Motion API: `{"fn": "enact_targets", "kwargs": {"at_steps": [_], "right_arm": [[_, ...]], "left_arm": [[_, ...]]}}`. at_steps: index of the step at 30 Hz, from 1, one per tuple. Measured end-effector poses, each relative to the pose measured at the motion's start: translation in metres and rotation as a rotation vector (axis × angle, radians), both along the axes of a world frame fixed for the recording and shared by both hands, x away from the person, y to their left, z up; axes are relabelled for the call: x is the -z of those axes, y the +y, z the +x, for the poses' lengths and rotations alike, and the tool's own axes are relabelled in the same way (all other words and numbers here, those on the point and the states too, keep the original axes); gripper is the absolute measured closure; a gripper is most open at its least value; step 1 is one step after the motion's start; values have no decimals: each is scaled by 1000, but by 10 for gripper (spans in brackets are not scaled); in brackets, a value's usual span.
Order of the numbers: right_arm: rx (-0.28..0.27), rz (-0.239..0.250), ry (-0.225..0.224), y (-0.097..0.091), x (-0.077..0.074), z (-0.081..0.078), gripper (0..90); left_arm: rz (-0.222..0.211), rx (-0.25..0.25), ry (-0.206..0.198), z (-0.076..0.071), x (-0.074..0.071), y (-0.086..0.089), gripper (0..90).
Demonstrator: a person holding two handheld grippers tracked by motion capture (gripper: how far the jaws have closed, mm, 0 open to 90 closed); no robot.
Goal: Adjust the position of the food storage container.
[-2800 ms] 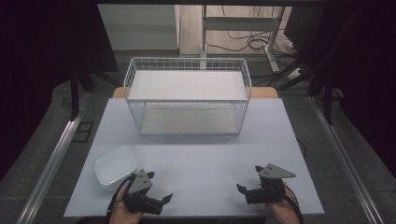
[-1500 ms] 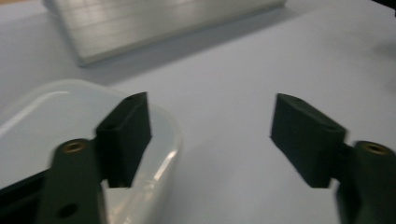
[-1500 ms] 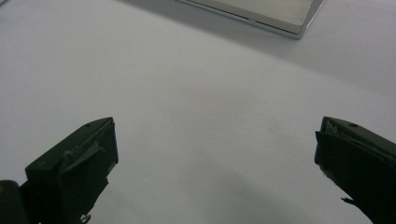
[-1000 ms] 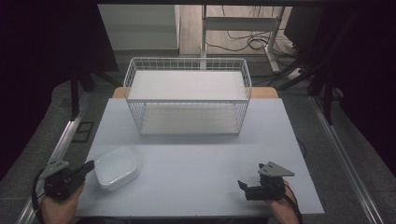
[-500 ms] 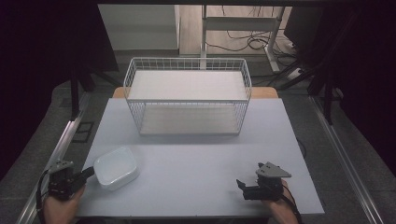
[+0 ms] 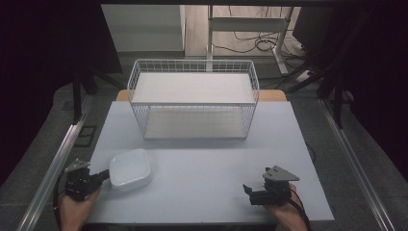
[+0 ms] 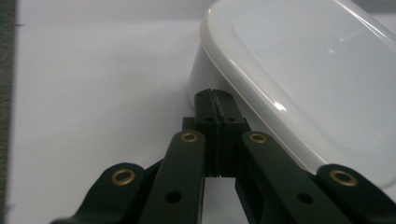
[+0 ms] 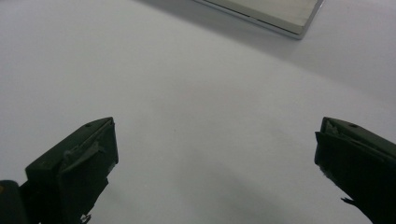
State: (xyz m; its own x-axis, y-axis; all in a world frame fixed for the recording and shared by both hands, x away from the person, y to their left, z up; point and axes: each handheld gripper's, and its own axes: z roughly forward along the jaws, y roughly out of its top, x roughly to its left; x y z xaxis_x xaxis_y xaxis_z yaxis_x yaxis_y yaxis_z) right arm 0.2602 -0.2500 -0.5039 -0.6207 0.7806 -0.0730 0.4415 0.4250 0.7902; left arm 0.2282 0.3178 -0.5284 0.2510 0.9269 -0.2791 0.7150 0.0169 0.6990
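A white, rounded-square dish (image 6: 130,167) rests right way up on the front left of the white table (image 6: 207,163). My left gripper (image 6: 107,174) lies level at the table's left edge and points right. Its jaws are shut with nothing between them, and the tips meet the dish's left wall. In the left gripper view the closed tips (image 7: 215,95) sit against the dish (image 7: 299,79) just under its rim. My right gripper (image 6: 250,194) rests at the front right, open and pointing left. The right gripper view has its jaws (image 8: 215,140) wide apart over bare table.
A white wire basket (image 6: 192,96) with a pale board floor stands at the back middle of the table; a corner of its base (image 8: 275,14) lies far ahead in the right gripper view. Metal rails run along both sides of the table, with dark floor beyond.
My left gripper went from in front of the dish to the table's left edge, then came in towards the dish's side. The dish has slid slightly right. My right gripper has stayed put.
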Motion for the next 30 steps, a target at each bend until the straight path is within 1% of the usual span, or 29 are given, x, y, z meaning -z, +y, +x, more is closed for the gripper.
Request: {"fn": "enact_targets", "kwargs": {"at_steps": [1,2,3,4,5,6,10,11,13,14,18,22,25,26,30], "right_arm": [[0,0,0,0,0,0,0],[-6,-9,2,2,0,0,0],[-6,-9,2,2,0,0,0],[-17,-19,9,3,1,1,0],[-17,-19,9,3,1,1,0],[-22,-28,11,4,1,2,0],[-23,-24,11,4,1,4,0],[-24,-19,2,3,1,5,0],[-25,-14,1,3,1,5,0],[-25,1,0,3,-1,6,0],[-24,12,-2,3,-2,7,0],[-27,45,12,6,-4,9,0],[-30,52,24,7,-4,10,0],[-30,47,33,9,-3,10,0],[-43,50,50,11,-2,12,0]], "left_arm": [[0,0,0,0,0,0,900],[-1,15,2,2,0,-4,900],[-1,15,2,2,0,-4,900],[-6,29,2,5,0,-9,900],[-6,29,2,5,0,-9,900],[-9,40,3,6,0,-13,900],[-17,56,5,8,0,-18,900],[-18,59,5,9,0,-19,900],[-20,68,7,10,0,-22,900],[-23,72,8,10,0,-24,900],[-25,90,11,13,0,-31,900],[-26,116,11,17,0,-41,900],[-19,138,14,20,0,-49,900],[-18,145,15,22,0,-53,900],[-19,161,15,25,0,-58,900]]}}
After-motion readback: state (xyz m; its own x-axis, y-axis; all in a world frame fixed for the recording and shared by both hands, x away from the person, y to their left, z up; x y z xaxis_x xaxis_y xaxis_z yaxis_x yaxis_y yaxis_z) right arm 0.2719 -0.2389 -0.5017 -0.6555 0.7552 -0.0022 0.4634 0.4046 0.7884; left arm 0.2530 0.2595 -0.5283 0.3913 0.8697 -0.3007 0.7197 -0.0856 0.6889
